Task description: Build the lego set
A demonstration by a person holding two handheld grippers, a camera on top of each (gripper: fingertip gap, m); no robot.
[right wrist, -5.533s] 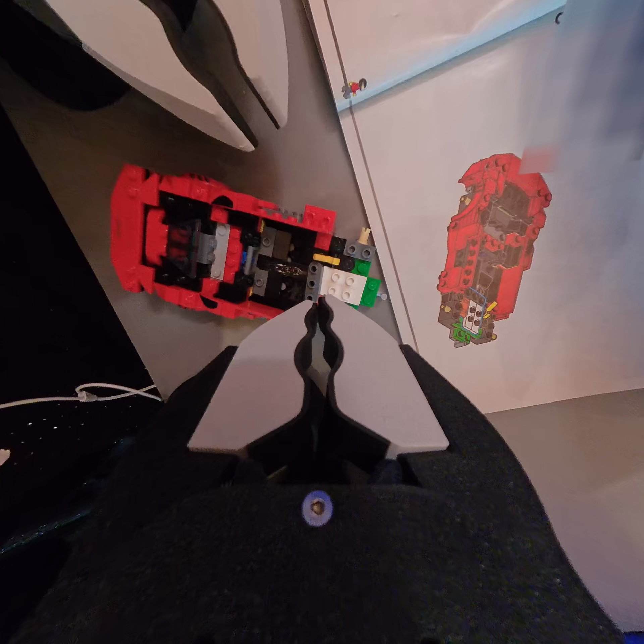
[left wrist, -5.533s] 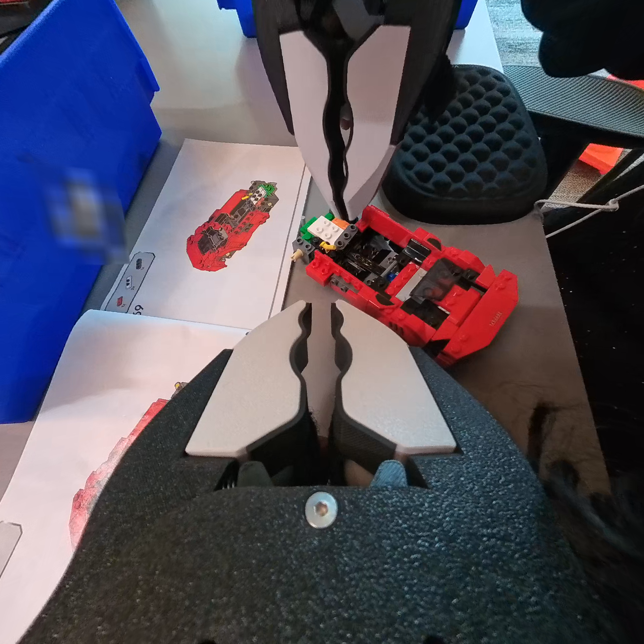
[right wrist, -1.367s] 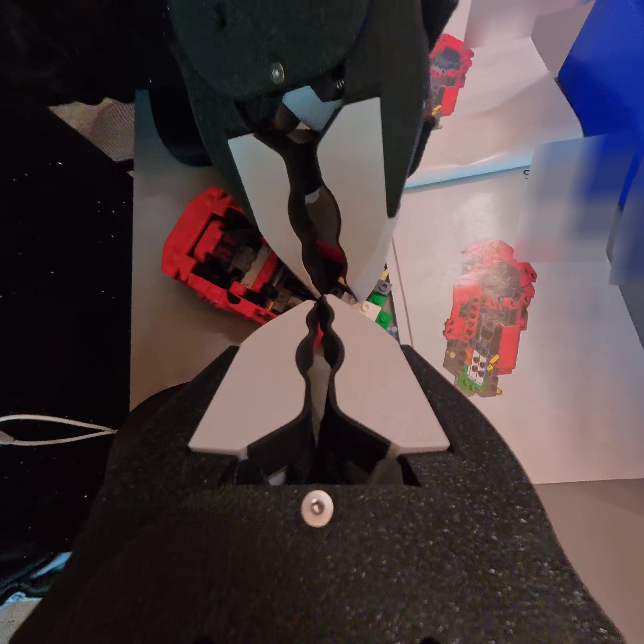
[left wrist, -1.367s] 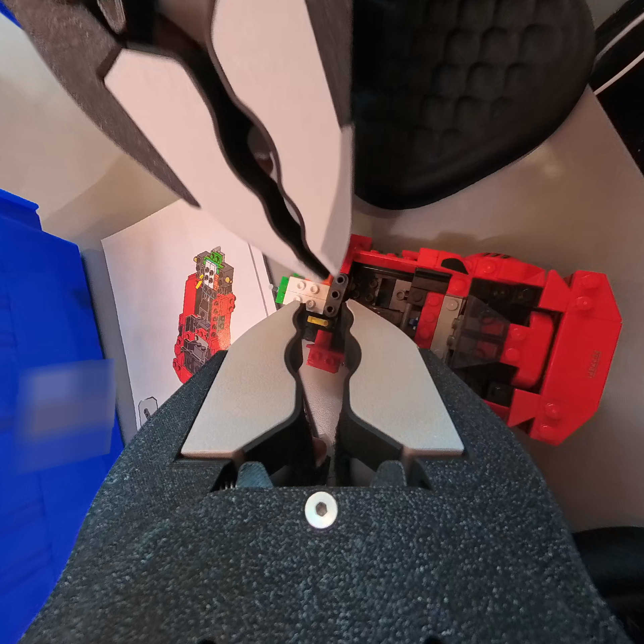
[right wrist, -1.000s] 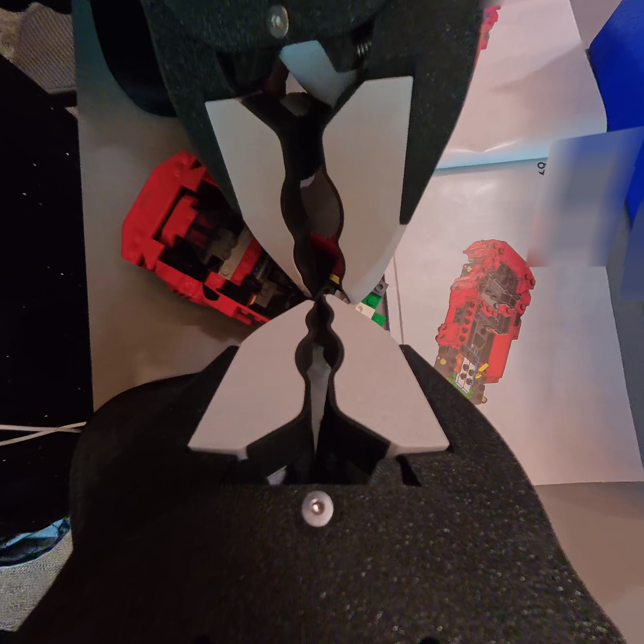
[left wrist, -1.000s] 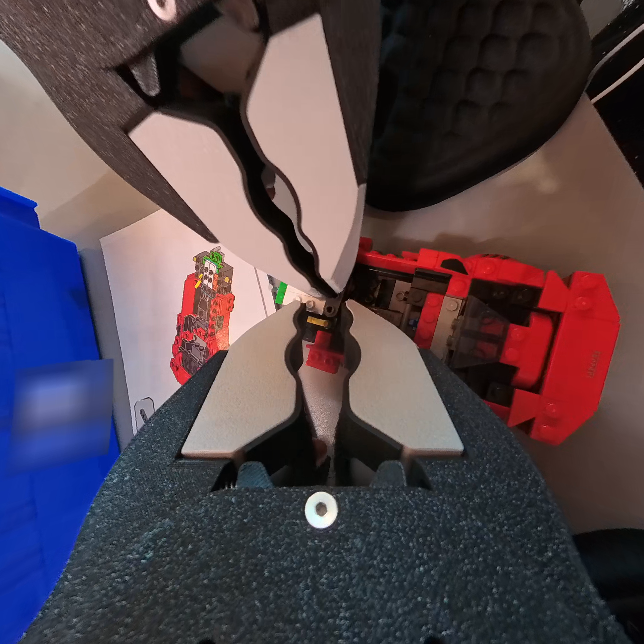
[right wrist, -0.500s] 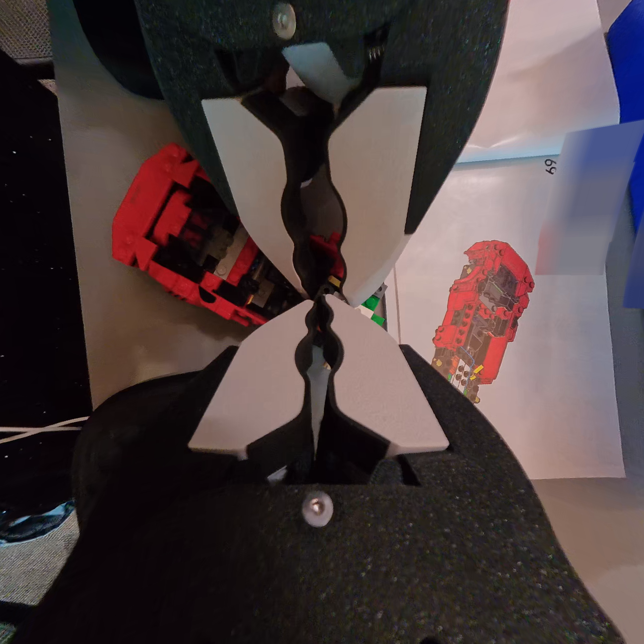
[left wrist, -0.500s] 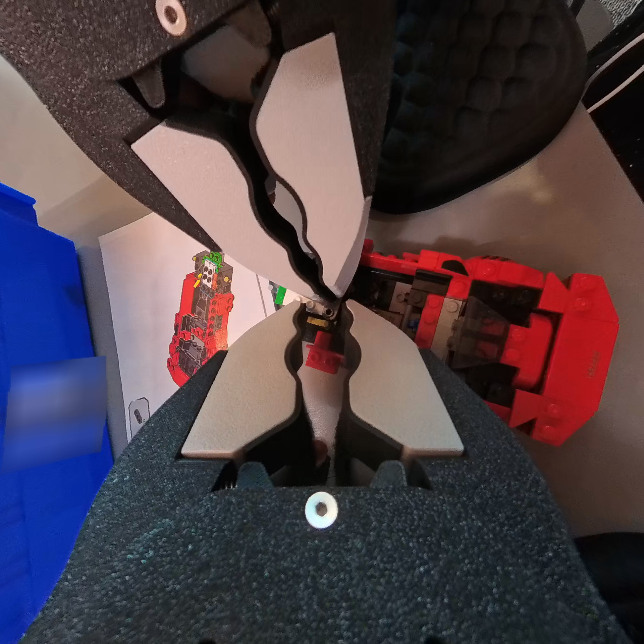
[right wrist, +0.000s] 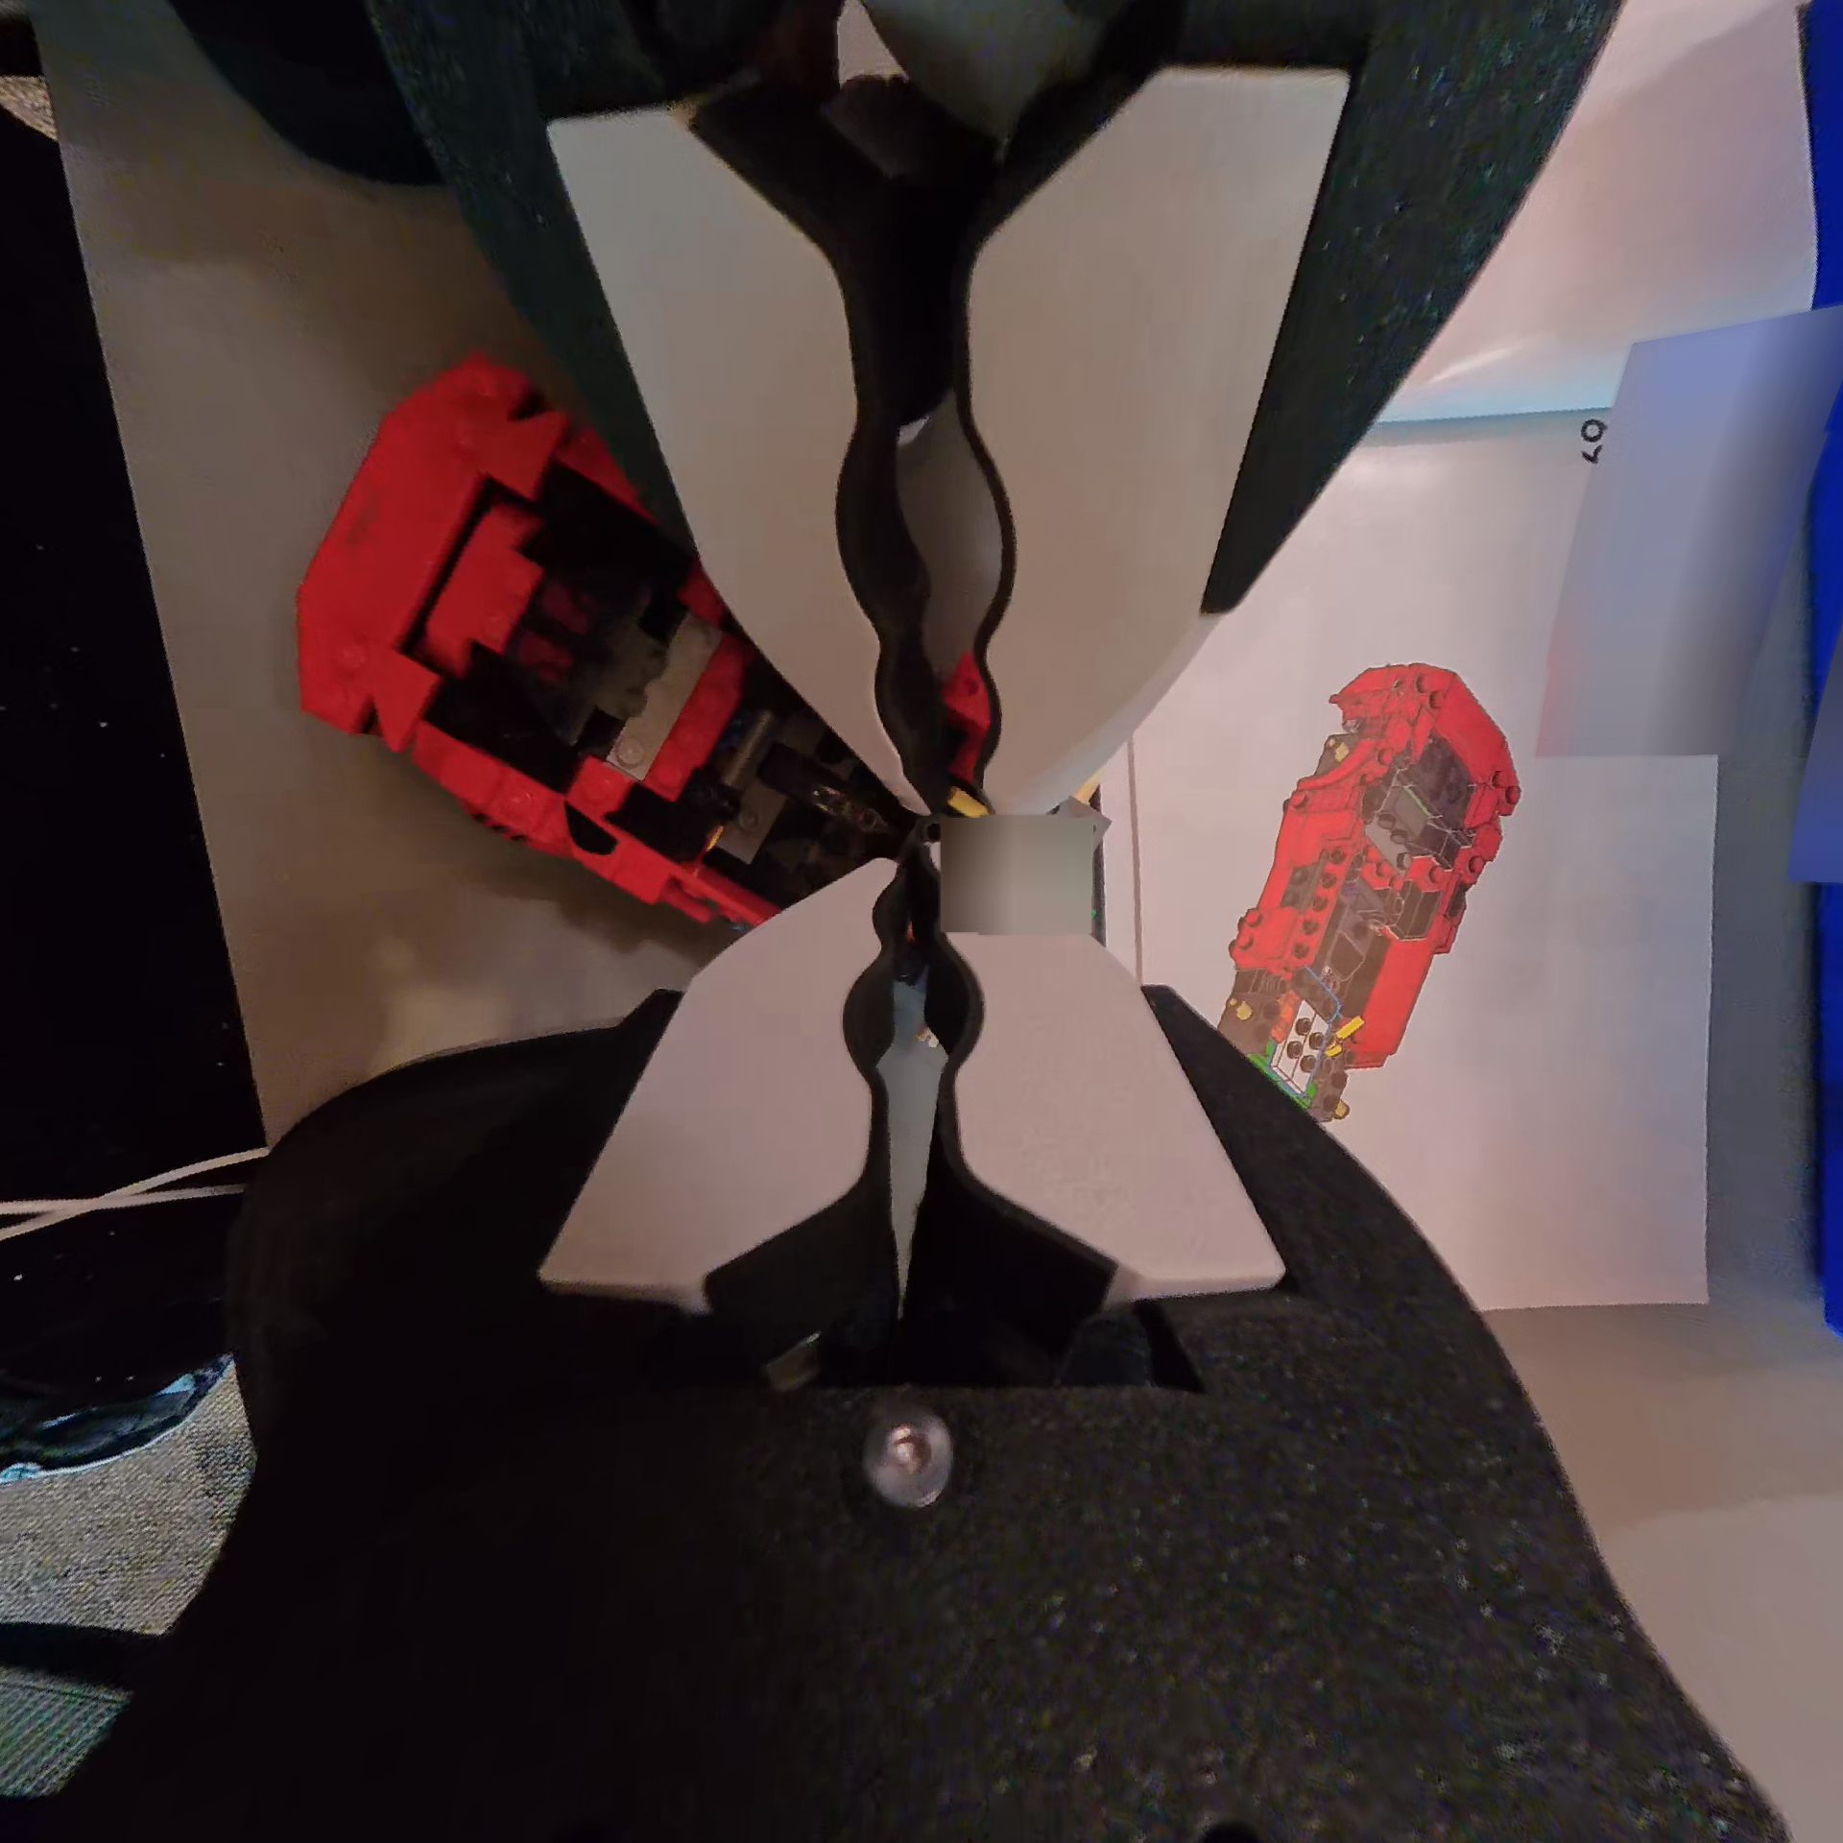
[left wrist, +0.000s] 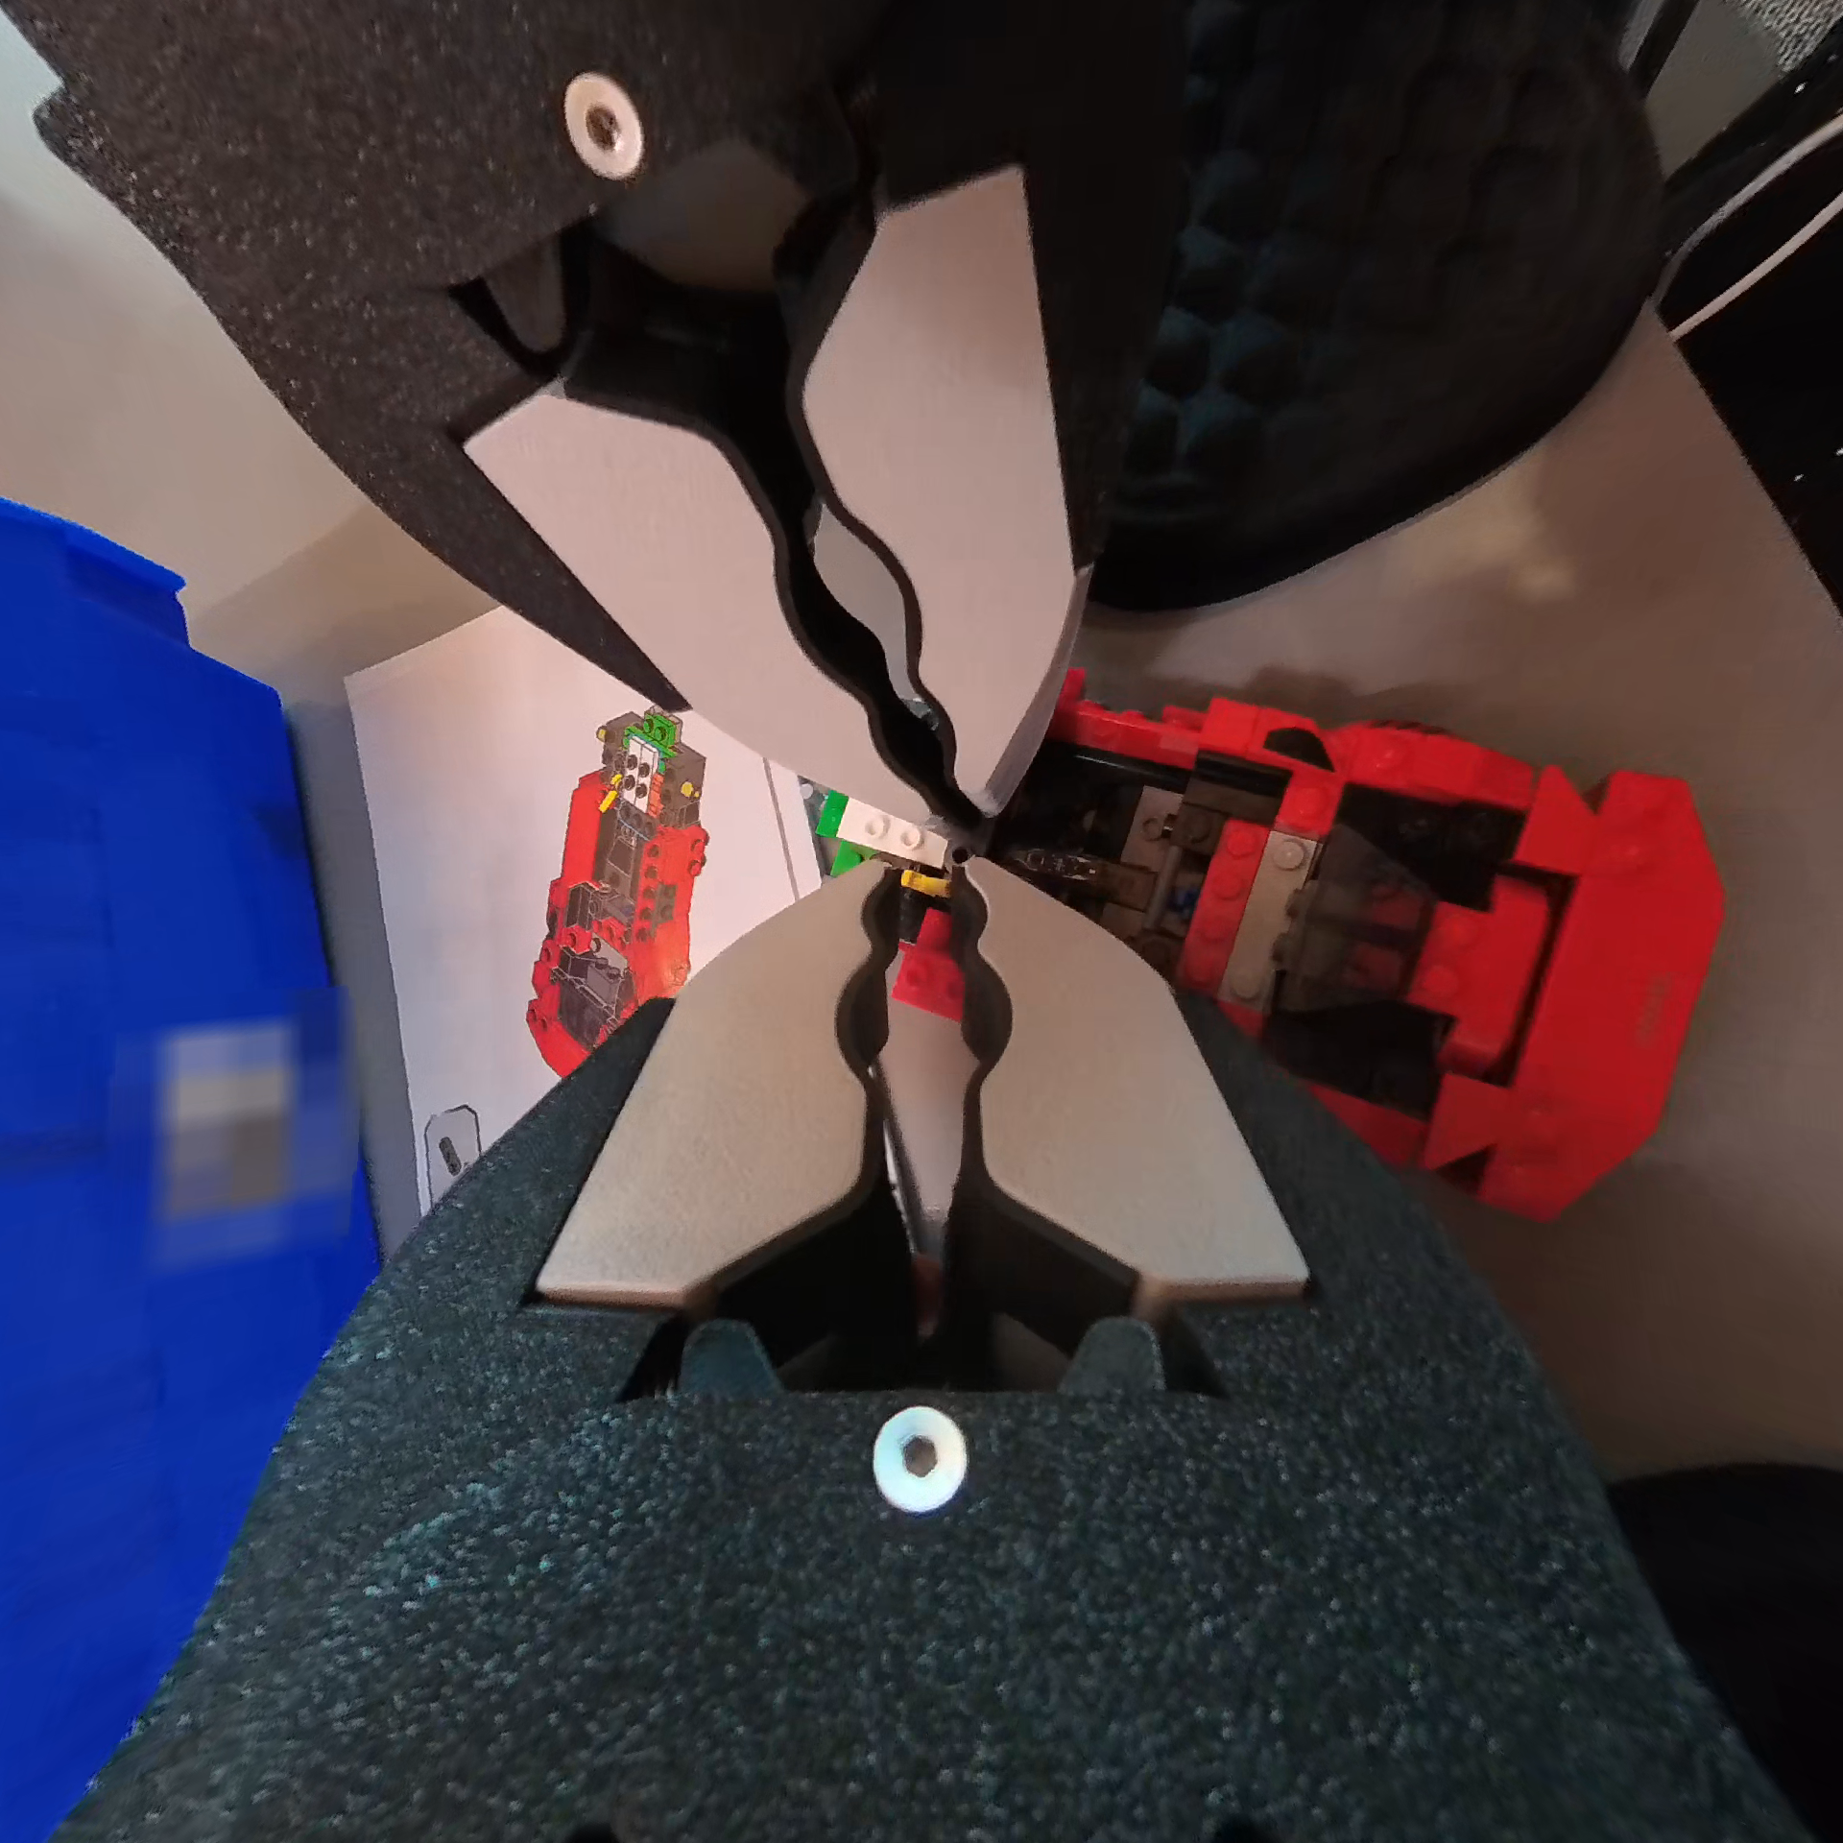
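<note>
The red lego car (left wrist: pixel 1396 927) lies on the grey surface (left wrist: pixel 1496 638) beside the instruction booklet (left wrist: pixel 479 798), as before. Both have closed in since: the left hand-held gripper (left wrist: pixel 922 878) pinches its open end, and the right hand-held gripper (right wrist: pixel 913 878), jaws pressed together, meets it tip to tip from opposite.

Left tongs (left wrist: pixel 922 878): matt grey fingers (left wrist: pixel 738 1077), rough black speckled housing. Beyond them, glossy plastic car (left wrist: pixel 1396 927); alongside, smooth paper booklet (left wrist: pixel 479 798); matt tabletop (left wrist: pixel 1496 638).
</note>
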